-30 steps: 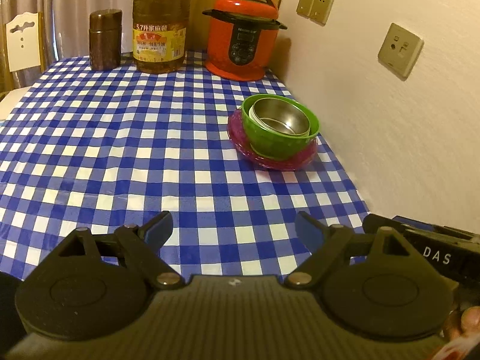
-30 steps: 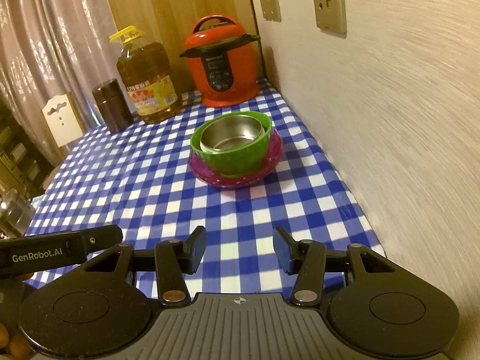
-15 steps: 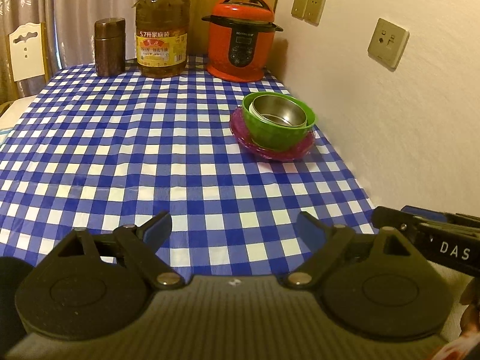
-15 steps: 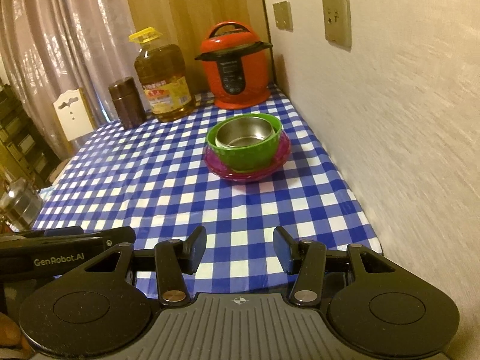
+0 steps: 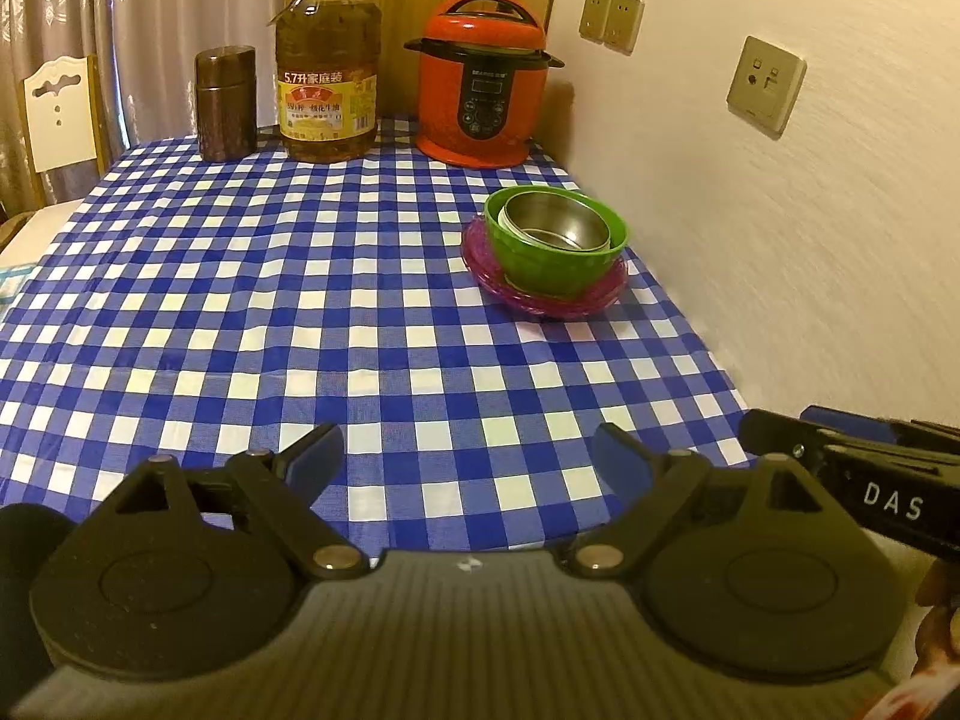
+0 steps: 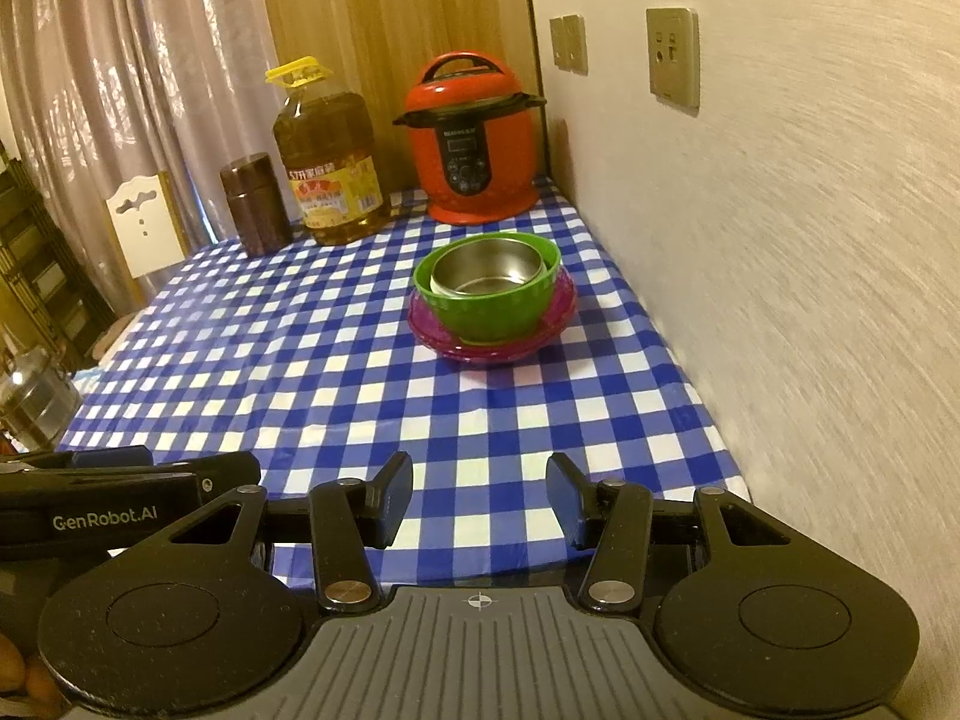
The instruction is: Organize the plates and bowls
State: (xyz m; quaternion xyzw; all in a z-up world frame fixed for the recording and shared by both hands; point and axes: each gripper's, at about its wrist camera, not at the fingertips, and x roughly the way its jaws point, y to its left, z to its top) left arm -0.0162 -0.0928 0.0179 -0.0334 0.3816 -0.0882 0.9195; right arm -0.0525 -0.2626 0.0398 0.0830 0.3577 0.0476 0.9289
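Note:
A steel bowl sits inside a green bowl, which sits on a magenta plate on the checked tablecloth near the right wall. The same stack shows in the right wrist view: steel bowl, green bowl, magenta plate. My left gripper is open and empty over the table's front edge. My right gripper is open and empty, also at the front edge, well short of the stack.
At the table's back stand a red pressure cooker, a large oil bottle and a brown canister. The wall runs along the right. A white chair back stands at the far left.
Both grippers have drawn back from the stack toward the table's front edge and risen a little. Both stay open. The stack has not moved.

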